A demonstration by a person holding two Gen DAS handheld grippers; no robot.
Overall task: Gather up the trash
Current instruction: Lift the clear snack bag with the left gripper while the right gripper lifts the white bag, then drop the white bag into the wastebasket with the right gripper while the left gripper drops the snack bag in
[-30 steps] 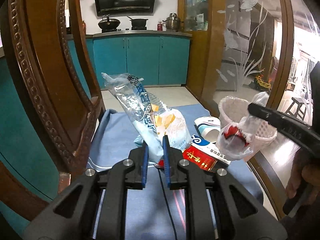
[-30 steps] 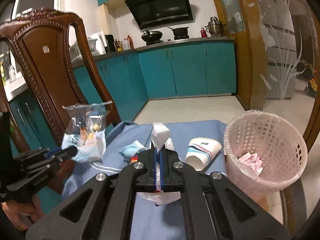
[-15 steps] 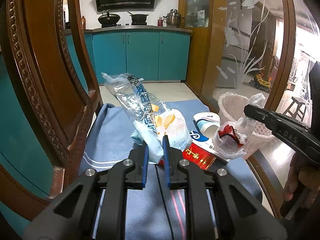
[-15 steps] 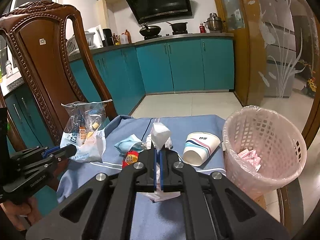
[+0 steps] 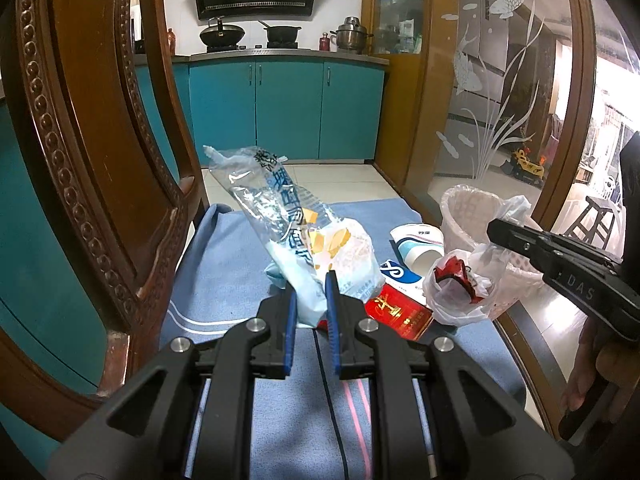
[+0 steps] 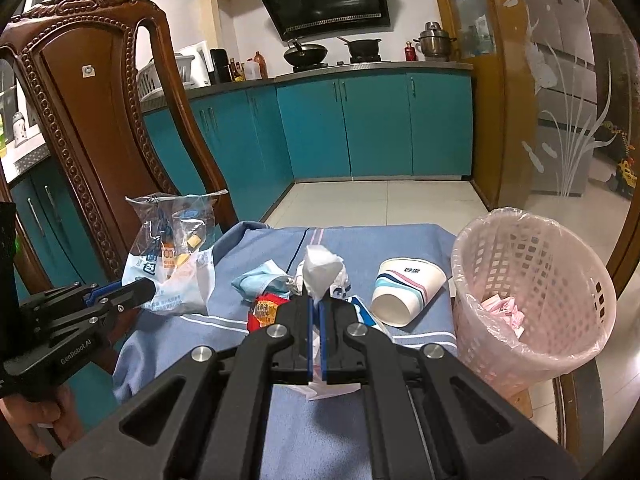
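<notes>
My left gripper (image 5: 311, 286) is shut on a clear snack bag (image 5: 296, 232) and holds it upright above the blue cloth; the bag also shows in the right wrist view (image 6: 170, 264). My right gripper (image 6: 317, 300) is shut on a white plastic bag (image 6: 322, 270) with a red wrapper inside, seen hanging in the left wrist view (image 5: 460, 284). The pink trash basket (image 6: 532, 292) stands at the table's right edge, with pink scraps inside. A paper cup (image 6: 404, 292), a blue face mask (image 6: 260, 280), a red pack (image 5: 396, 312) and an orange wrapper (image 6: 266, 312) lie on the cloth.
A carved wooden chair (image 6: 100, 128) stands close on the left, right behind the left gripper. A blue cloth (image 6: 360, 420) covers the table. A glass partition with a wooden frame (image 6: 560, 100) rises on the right. Teal kitchen cabinets are behind.
My right gripper with the white bag has pulled back and lowered, away from the basket. My left gripper has held the snack bag almost still.
</notes>
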